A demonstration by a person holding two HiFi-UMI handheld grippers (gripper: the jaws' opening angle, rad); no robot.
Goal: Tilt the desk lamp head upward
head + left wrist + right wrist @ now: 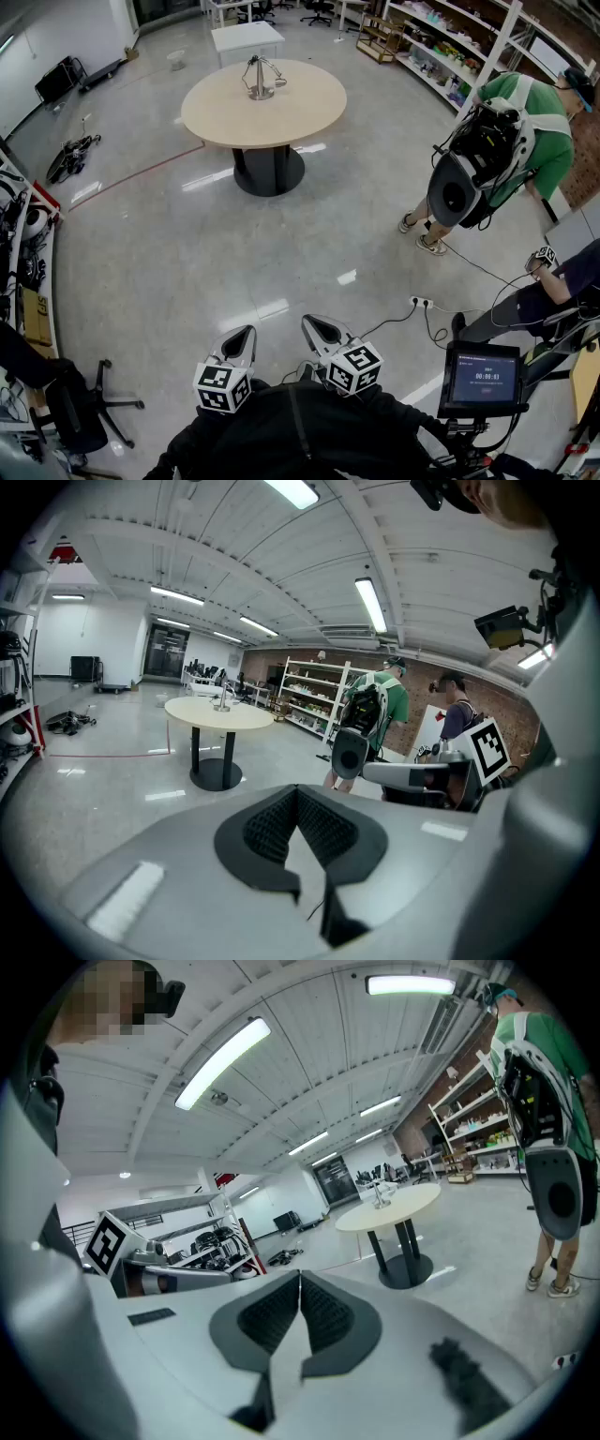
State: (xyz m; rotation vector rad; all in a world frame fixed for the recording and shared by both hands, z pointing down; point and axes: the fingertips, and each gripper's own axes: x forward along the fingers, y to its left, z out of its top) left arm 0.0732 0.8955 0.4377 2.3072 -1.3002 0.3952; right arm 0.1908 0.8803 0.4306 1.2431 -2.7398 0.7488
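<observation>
While the desk lamp (260,77) stands near the far side of the round table (281,124), well apart from the person, neither gripper is anywhere near it. The left gripper (238,339) and the right gripper (322,330) are held low and close to the body, side by side. Each gripper view shows its jaws pressed together with nothing between them.

The step in hand looks like the approach: the task itself is not yet begun. The next move probably calls for walking across the polished floor to the table. One gripper would then have to open before it could take the lamp head, which is too small here to judge for tilt. The other gripper may be needed to steady the base.

The straight path to the table looks free. Off to the right, a person in a green shirt (525,122) wearing a bulky backpack stands beside the shelves (441,47), clear of the route. A power strip (420,302) and its cable lie on the floor just ahead to the right, a likely trip hazard. A small screen (482,378) sits at the near right, and an office chair (80,408) at the near left.
</observation>
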